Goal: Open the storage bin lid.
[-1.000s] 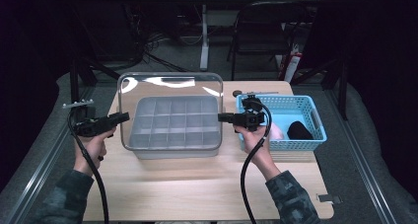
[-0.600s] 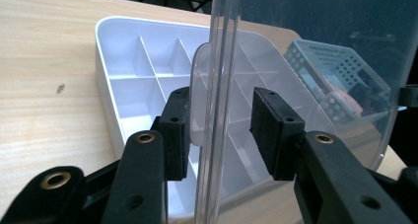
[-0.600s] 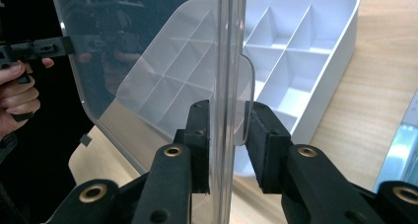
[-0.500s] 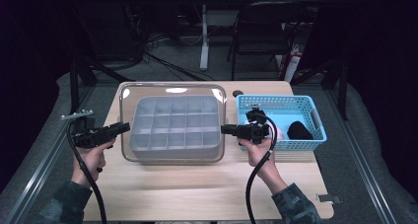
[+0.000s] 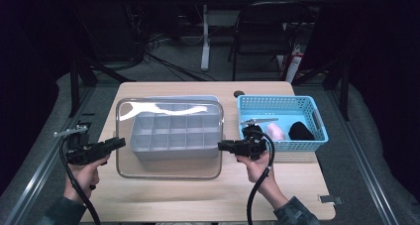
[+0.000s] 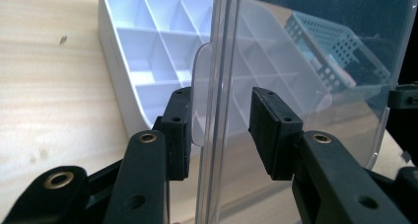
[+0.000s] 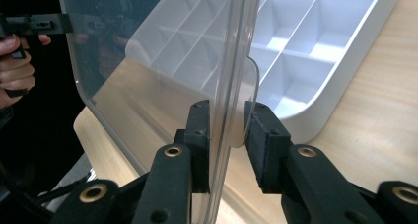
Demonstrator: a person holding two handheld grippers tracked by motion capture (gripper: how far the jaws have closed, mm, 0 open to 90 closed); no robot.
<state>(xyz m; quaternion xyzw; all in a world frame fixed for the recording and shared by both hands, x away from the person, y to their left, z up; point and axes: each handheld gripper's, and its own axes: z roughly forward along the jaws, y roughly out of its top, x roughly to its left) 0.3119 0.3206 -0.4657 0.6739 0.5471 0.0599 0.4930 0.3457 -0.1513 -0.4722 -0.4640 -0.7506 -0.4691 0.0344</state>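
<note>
The left claw (image 6: 219, 135) is matte black plastic throughout: two flat, rectangular pads (image 6: 268, 130) with small recessed screws in their faces, each carried on an angular arm. Behind the pads, brass-coloured rivets sit in round holes at the arm pivots, with further plain holes lower on the arms. The right claw (image 7: 227, 145) is built the same way, black blocks with paired screw dimples and brass-ringed pivots behind them. Seen from the high view, a grey three-cornered plate (image 5: 71, 132) rides above the left claw's body, and a thick black cable (image 5: 257, 185) loops back from behind the right claw. The person's sleeves (image 5: 296, 214) are dark with a mottled pattern.
</note>
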